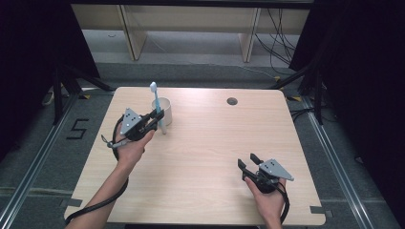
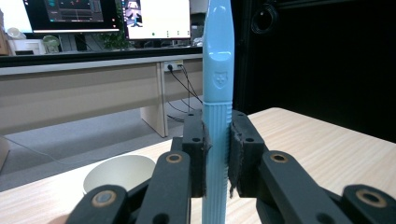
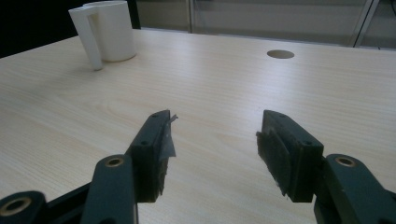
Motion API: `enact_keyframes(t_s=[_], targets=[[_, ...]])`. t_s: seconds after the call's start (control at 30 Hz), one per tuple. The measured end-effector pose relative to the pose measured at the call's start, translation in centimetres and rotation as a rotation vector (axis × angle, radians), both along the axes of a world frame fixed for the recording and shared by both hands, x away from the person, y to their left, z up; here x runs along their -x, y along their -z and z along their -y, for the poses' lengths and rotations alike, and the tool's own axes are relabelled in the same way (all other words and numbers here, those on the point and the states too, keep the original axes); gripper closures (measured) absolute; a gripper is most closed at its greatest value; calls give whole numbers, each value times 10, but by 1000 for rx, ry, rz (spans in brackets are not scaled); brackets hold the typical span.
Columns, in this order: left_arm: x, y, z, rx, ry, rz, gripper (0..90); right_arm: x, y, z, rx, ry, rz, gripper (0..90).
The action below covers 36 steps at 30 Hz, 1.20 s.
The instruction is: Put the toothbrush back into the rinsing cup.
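The left gripper pinches the toothbrush upright beside the cup, probably to drop it in; the right gripper, spread and empty, idles well away from the cup.

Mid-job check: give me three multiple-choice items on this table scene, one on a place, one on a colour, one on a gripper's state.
1. Where is the cup?
A far left part of the table
B near right corner
C on the floor

2. What colour is the toothbrush?
A red
B light blue
C black

3. How is the right gripper?
A shut on the cup
B shut on the toothbrush
C open, holding nothing

Answers:
1 A, it stands beside the left gripper.
2 B, the handle is pale blue.
3 C, bare table shows between its jaws.
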State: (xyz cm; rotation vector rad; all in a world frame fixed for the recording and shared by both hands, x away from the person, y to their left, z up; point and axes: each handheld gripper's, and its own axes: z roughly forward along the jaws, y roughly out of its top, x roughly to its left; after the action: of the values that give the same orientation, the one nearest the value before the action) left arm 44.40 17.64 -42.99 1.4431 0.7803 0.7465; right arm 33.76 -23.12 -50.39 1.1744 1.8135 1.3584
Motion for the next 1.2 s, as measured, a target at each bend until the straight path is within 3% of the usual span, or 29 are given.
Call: enact_keyframes(t_s=[0.3, 0.47, 0.5, 0.63, 0.67, 0.77, 0.97, 1.2], targets=[[-10, -2, -1, 12, -14, 8, 784, 1, 1, -2, -14, -5, -23, 445], [-15, -3, 0, 18, -22, 15, 784, 0, 1, -1, 17, -7, 1, 445], [-16, -3, 1, 17, -24, 16, 784, -1, 1, -1, 5, -18, 3, 445], [-20, -3, 2, 21, -25, 14, 784, 1, 1, -3, -1, -9, -21, 444], [-21, -3, 2, 21, -26, 13, 784, 3, 0, -5, -26, 0, -46, 445], [-23, -3, 2, 19, -32, 12, 784, 0, -1, -2, 16, -6, 5, 445], [-28, -2, 2, 19, -41, 17, 784, 0, -1, -3, 2, -9, -9, 444], [-33, 1, 2, 17, -53, 16, 784, 1, -2, -3, 21, -5, -12, 444]])
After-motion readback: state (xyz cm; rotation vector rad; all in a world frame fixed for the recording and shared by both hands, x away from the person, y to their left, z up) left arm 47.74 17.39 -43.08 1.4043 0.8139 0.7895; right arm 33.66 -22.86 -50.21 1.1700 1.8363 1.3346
